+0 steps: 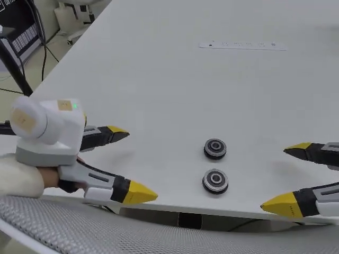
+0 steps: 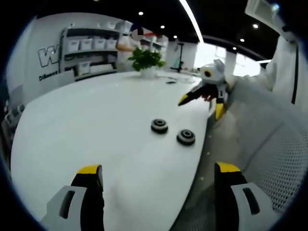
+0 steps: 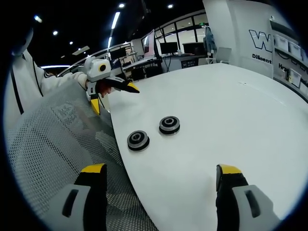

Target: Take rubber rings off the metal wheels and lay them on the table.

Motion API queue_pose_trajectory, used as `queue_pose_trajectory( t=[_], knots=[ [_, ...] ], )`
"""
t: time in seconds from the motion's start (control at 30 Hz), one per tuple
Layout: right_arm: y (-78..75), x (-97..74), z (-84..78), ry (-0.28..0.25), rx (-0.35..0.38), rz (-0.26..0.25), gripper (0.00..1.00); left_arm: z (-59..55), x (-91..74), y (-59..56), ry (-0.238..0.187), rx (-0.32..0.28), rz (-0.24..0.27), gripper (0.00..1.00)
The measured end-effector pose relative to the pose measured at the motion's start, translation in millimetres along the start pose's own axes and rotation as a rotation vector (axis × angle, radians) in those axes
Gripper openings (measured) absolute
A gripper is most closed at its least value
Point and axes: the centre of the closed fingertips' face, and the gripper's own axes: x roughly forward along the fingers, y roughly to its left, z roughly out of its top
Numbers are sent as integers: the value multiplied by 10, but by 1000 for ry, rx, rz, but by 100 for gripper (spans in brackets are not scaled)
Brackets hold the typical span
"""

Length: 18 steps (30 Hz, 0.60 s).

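Two metal wheels with black rubber rings lie flat on the white table near its front edge: the far wheel (image 1: 215,148) (image 2: 159,126) (image 3: 169,124) and the near wheel (image 1: 215,181) (image 2: 186,137) (image 3: 138,140). My left gripper (image 1: 136,164) (image 2: 156,173) is open at the left, its near jaw past the table edge. My right gripper (image 1: 279,177) (image 3: 163,174) is open at the right, also straddling the edge. Both wheels sit between the two grippers, untouched. Each gripper shows in the other's view: the right gripper (image 2: 199,103) and the left gripper (image 3: 113,94).
The white table (image 1: 175,84) stretches far back, with a thin pale strip (image 1: 242,46) lying on it. A grey mesh chair back (image 1: 79,227) runs along the front edge. A potted plant (image 2: 146,60) stands at the far end. Floor with cables lies to the left.
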Motion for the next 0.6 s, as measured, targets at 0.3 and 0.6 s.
queue_pose_trajectory(
  t=[0.3,0.6],
  knots=[
    [-18,-15,9,-4,-4,-7,90,24,-2,-18,-5,13,-10,98],
    [-13,-14,10,-1,-11,-2,90,108,-32,-7,-10,39,-14,97]
  ],
)
